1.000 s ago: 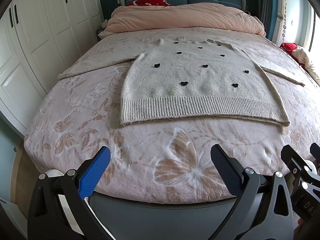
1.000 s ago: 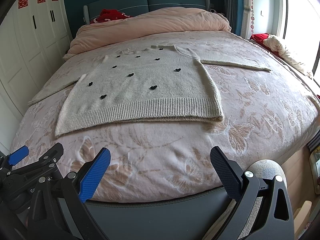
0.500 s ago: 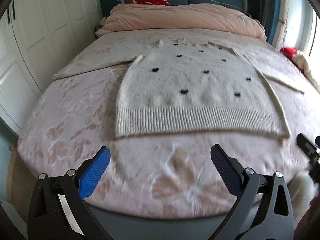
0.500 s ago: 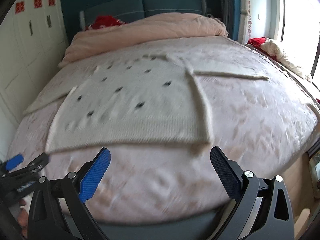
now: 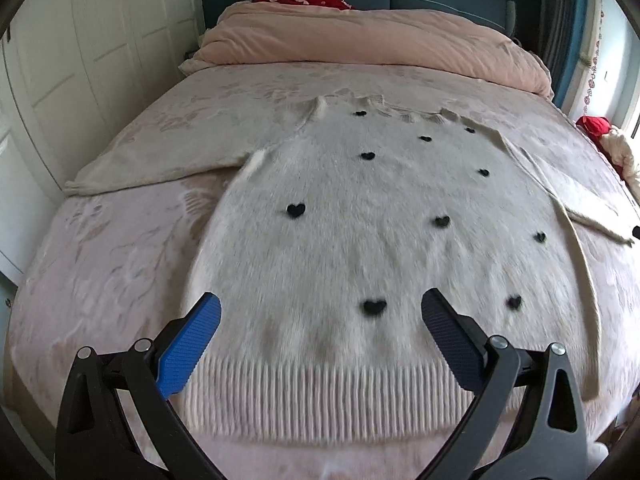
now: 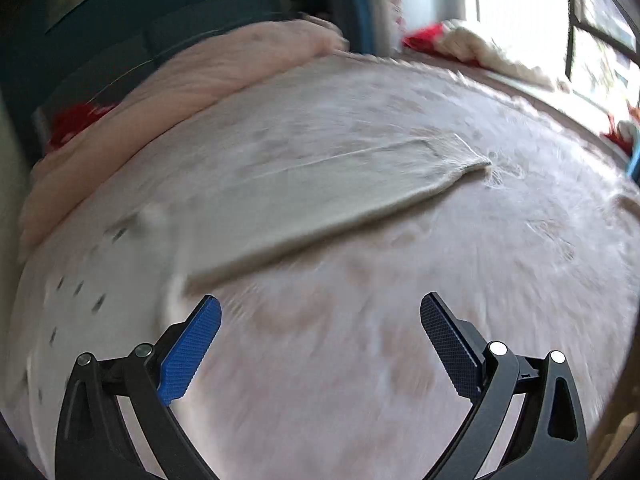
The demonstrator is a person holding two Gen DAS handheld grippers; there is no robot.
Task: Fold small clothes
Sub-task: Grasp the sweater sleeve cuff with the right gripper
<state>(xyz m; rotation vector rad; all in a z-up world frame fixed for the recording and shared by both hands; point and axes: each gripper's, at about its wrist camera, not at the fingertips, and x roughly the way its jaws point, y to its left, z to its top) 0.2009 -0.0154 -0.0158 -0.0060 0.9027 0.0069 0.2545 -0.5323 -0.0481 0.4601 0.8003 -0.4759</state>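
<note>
Hovering open, the left gripper (image 5: 320, 316) views the sweater (image 5: 380, 240) body; the open right gripper (image 6: 320, 316), a sleeve (image 6: 320, 200).

Both wrist cams low over bed (image 5: 120, 272), shared sweater (image 5: 360, 248).

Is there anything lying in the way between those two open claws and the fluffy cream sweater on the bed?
Nothing visible. The left gripper hangs open right over the sweater near its ribbed hem, with only air between. The right gripper is open above bare bedspread, and the sweater's sleeve lies unobstructed ahead of it.
</note>
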